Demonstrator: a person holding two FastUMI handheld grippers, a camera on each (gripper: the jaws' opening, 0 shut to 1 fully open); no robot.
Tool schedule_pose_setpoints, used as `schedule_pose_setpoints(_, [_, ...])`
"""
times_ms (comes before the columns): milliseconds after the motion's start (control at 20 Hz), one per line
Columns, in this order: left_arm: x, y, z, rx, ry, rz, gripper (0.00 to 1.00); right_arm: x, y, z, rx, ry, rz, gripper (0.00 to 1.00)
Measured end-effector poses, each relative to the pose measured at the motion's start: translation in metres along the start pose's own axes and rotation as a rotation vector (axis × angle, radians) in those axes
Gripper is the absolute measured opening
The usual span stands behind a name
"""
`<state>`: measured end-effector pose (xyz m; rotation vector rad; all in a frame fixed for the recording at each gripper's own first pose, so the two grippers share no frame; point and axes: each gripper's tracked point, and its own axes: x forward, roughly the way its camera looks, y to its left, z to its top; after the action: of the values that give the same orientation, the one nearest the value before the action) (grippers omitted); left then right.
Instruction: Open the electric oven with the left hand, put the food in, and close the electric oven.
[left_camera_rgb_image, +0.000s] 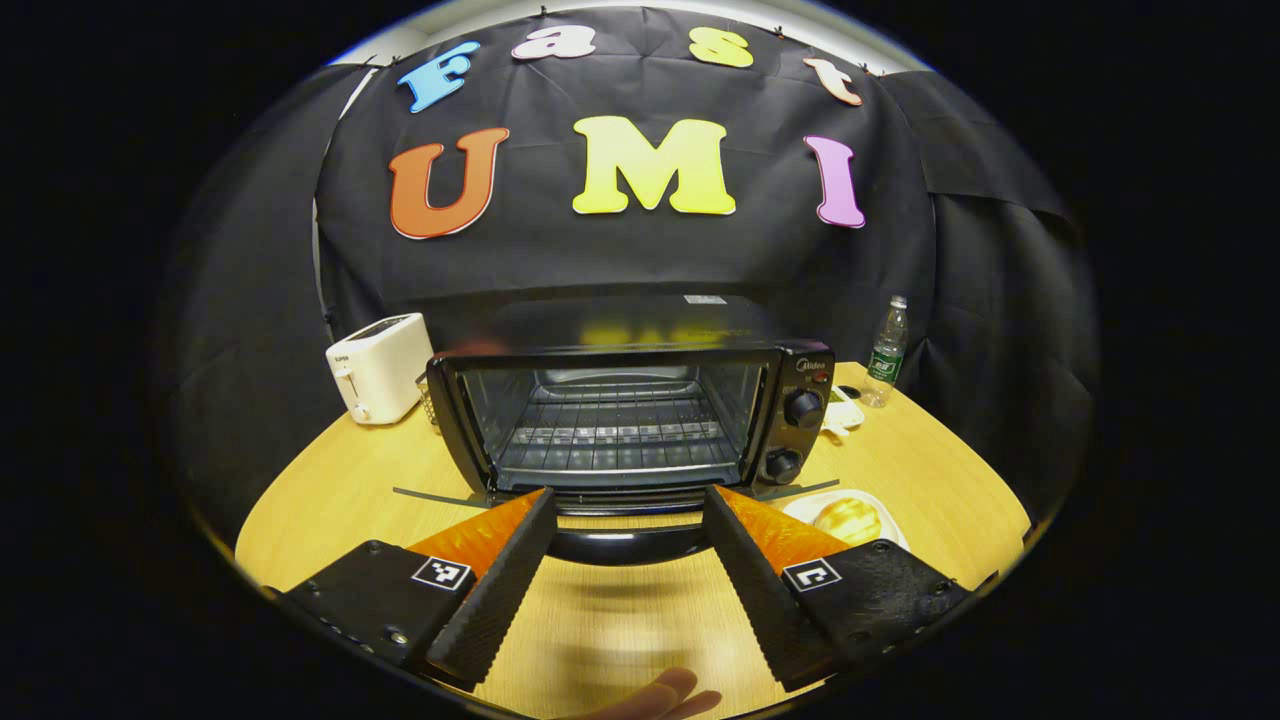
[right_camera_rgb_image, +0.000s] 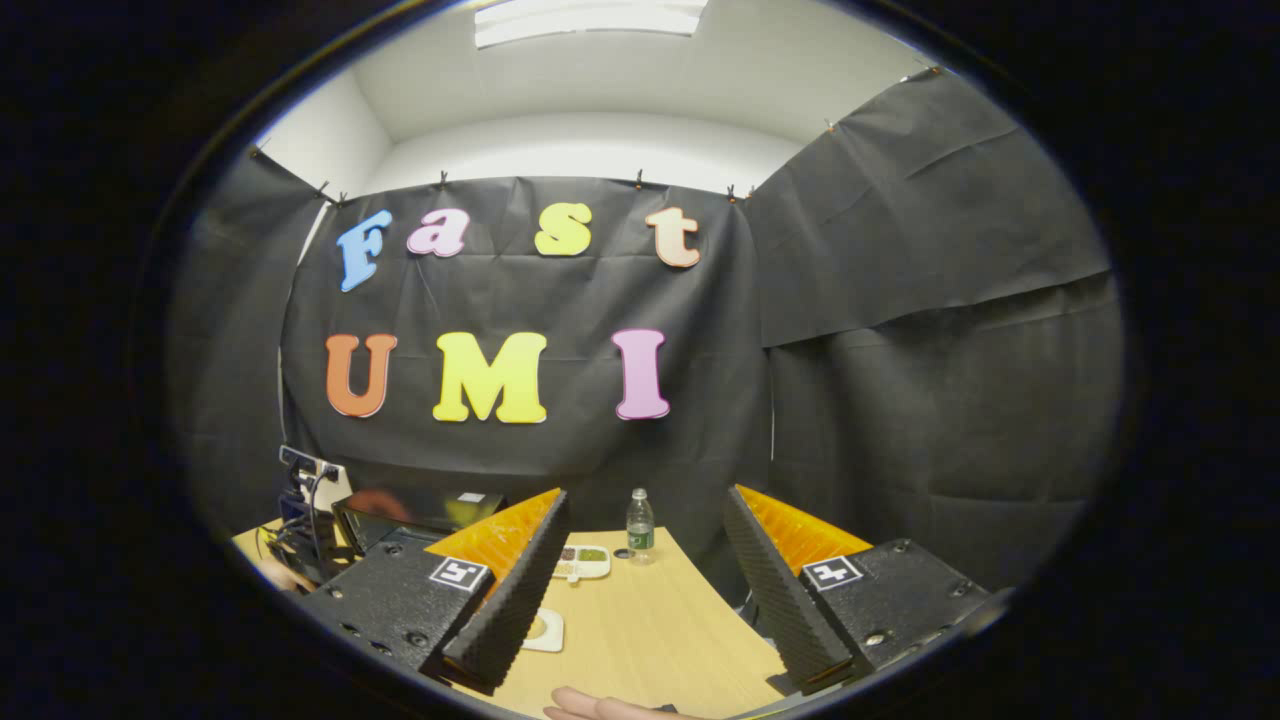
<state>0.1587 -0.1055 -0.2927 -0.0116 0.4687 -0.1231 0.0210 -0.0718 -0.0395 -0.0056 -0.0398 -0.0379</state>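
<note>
Left gripper view, near to far: at 6 o'clock we see fingertips of a hand poking in at the bottom edge, over the wooden table. The left gripper points level and straight at the oven, released, jaws spread wide with nothing between the fingers. Its tips sit either side of the oven door's handle; we can't tell if they touch it. The door itself looks folded down flat toward us.

At 4 o'clock from the gripper tips, just off the right finger, the food sits on a white plate on the table, outside the oven. Dead ahead at 12 o'clock, the electric oven stands open, wire rack bare inside, two knobs on its right panel. At 10 o'clock, a white toaster beside the oven's left side. At 2 o'clock, a water bottle near the table's far edge, with a small white tray between it and the oven.

Right gripper view: another hand edges in at 6 o'clock. The right gripper is tilted upward toward the booth wall, also released, jaws wide, holding nothing. The plate peeks out beside its left finger. Farther out at 12 o'clock, the tray and the bottle. At 9 o'clock, the oven with the other gripper's rig in front of it.
</note>
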Motion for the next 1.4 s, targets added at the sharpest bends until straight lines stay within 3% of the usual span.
schedule_pose_setpoints(450, [-0.008,-0.004,-0.044,-0.002,-0.051,0.023,0.97,-0.008,0.020,-0.009,0.001,0.007,0.028,0.99])
schedule_pose_setpoints(1050, [0.002,-0.005,-0.108,-0.056,0.095,0.018,0.95,-0.002,0.033,-0.025,-0.006,0.018,0.052,0.96])
schedule_pose_setpoints(1400, [-0.011,0.001,-0.091,-0.068,0.068,-0.006,0.95,0.005,0.039,-0.035,0.003,0.035,0.056,0.96])
